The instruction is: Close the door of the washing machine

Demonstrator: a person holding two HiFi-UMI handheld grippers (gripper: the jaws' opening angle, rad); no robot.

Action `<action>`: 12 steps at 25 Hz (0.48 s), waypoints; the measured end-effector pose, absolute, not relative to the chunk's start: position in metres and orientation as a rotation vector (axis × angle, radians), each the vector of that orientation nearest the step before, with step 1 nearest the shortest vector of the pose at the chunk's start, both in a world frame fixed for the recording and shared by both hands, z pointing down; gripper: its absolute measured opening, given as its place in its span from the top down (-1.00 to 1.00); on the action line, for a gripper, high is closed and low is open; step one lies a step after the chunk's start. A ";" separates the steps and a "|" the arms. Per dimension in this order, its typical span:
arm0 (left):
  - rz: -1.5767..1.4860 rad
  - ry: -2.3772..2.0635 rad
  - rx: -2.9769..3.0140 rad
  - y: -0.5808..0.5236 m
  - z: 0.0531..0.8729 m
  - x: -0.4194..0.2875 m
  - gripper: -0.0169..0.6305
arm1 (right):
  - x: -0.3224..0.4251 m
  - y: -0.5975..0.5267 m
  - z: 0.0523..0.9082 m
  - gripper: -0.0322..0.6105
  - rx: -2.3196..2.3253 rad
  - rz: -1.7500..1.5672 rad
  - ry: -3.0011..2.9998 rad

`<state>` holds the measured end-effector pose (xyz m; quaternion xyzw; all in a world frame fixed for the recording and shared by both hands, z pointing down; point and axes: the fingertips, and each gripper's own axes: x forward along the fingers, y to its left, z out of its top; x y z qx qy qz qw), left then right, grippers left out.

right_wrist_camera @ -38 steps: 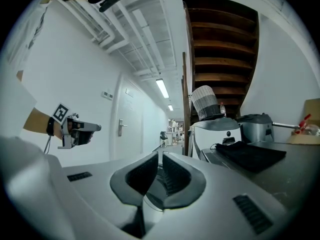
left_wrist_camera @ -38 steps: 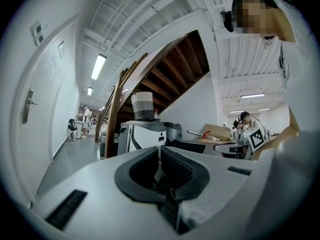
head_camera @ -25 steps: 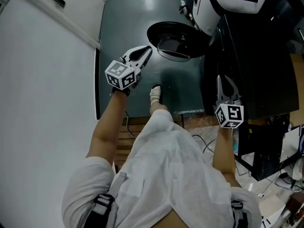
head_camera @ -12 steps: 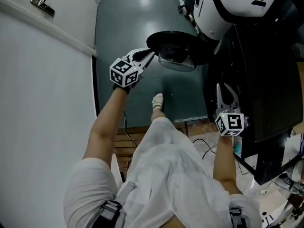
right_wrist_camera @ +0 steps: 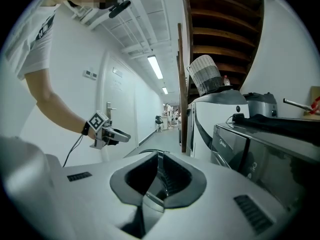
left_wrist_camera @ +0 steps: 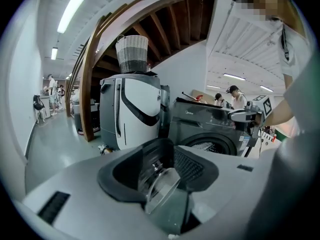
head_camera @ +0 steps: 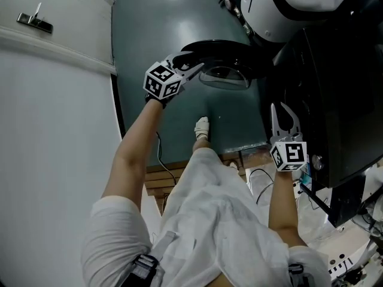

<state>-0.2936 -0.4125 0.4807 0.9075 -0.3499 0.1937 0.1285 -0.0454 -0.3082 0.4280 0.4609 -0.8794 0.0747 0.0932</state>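
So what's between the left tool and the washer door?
Nothing: in the head view the left tool, jaws just opening and empty, overlaps the dark rim of the door.

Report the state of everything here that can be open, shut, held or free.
washing machine door: open, swung out from the machine.
washing machine: drum mouth uncovered.
left gripper: by the door's edge, jaws apart and just been opening, nothing seen between them.
right gripper: shut, empty, away from the door.
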 end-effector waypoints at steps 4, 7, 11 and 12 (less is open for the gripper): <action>0.687 -0.962 2.654 -0.440 0.503 -0.290 0.11 | -0.044 -0.319 0.436 0.79 1.393 0.243 -2.587; 0.765 -0.886 2.672 -0.455 0.517 -0.285 0.05 | -0.041 -0.324 0.442 0.79 1.415 0.269 -2.577; 0.869 -0.815 2.677 -0.476 0.535 -0.282 -0.02 | -0.040 -0.332 0.451 0.79 1.426 0.296 -2.565; 0.903 -0.796 2.675 -0.481 0.541 -0.282 -0.03 | -0.041 -0.334 0.453 0.79 1.425 0.297 -2.561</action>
